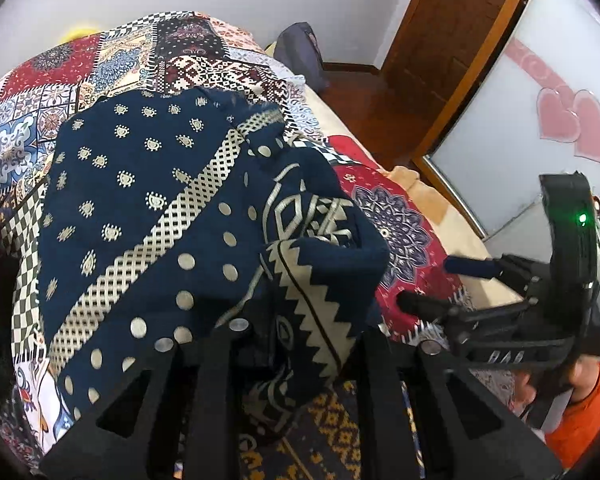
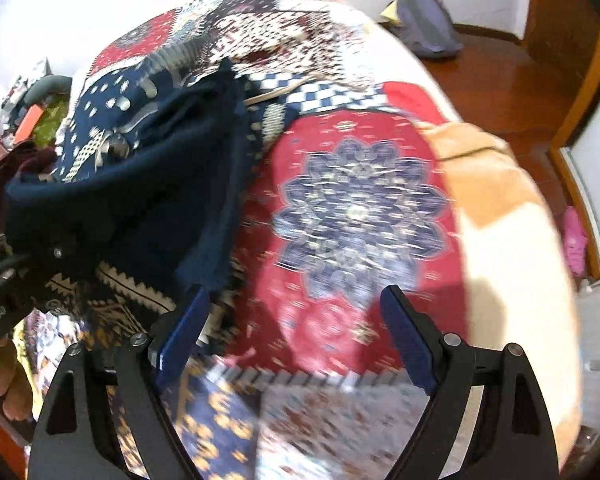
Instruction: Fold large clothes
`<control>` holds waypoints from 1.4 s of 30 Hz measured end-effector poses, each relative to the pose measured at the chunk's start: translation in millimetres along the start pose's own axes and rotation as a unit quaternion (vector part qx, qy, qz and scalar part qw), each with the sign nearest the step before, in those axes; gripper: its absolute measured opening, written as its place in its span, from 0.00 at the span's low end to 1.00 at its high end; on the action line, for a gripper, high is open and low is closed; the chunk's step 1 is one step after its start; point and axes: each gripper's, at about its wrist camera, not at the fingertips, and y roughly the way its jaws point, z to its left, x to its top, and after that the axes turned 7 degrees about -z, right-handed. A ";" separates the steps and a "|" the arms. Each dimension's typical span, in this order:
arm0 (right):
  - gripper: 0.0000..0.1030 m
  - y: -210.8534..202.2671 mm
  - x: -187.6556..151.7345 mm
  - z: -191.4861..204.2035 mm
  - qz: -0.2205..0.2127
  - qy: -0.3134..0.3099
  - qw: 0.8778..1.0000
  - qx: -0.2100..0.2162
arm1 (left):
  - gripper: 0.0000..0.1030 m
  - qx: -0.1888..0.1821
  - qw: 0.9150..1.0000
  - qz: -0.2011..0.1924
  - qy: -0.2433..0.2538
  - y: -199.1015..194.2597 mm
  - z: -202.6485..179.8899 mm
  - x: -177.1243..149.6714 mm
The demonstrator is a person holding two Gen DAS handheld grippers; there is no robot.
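One broad bed [image 1: 428, 200], spread with a patchwork cover of red, white and blue printed squares, carries everything. Its near right corner shows a red square with a blue flower medallion, bare of clothing; beyond that edge lie a wooden floor and a grey bag by the wall.

Next in size is the large navy garment with cream dots, a lattice stripe and zigzag borders [image 1: 148, 208]. It lies over the left half of the bed, flat toward the far edge, while its near end is bunched and lifted in a hanging fold above the near edge. In the right wrist view the same cloth rises as a dark, rumpled mass at the left, with its plain navy underside showing.

Smaller are the tools. The left tool [image 1: 296, 344] has its jaws close together with the zigzag-bordered hem bunched between them; it appears to grip that hem, though the pads are hidden under the cloth. The right tool [image 2: 296, 320] stands wide and empty above the red square, just beside the garment's hanging edge.

Judging by this, folding is at an early stage: the cloth is partly spread, with no neat fold visible. Squaring it into a compact stack remains.
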 end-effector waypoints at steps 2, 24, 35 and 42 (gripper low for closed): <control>0.83 -9.5 1.8 -0.9 -0.011 -0.004 1.000 -0.005 | 0.22 -0.007 1.000 0.004 0.015 -11.3 -5.1 -1.7; 0.83 -22.0 50.5 92.5 -0.067 -0.065 0.992 0.079 | 0.64 0.122 0.992 -0.012 0.021 -34.9 78.0 -22.0; 0.88 24.8 -14.6 38.3 0.014 -0.040 0.997 0.063 | 0.70 0.110 0.994 -0.019 0.016 -42.3 79.0 -48.1; 0.88 -7.6 -5.9 46.4 -0.011 -0.061 0.997 0.050 | 0.70 0.130 0.990 -0.035 0.029 -70.8 78.8 -45.0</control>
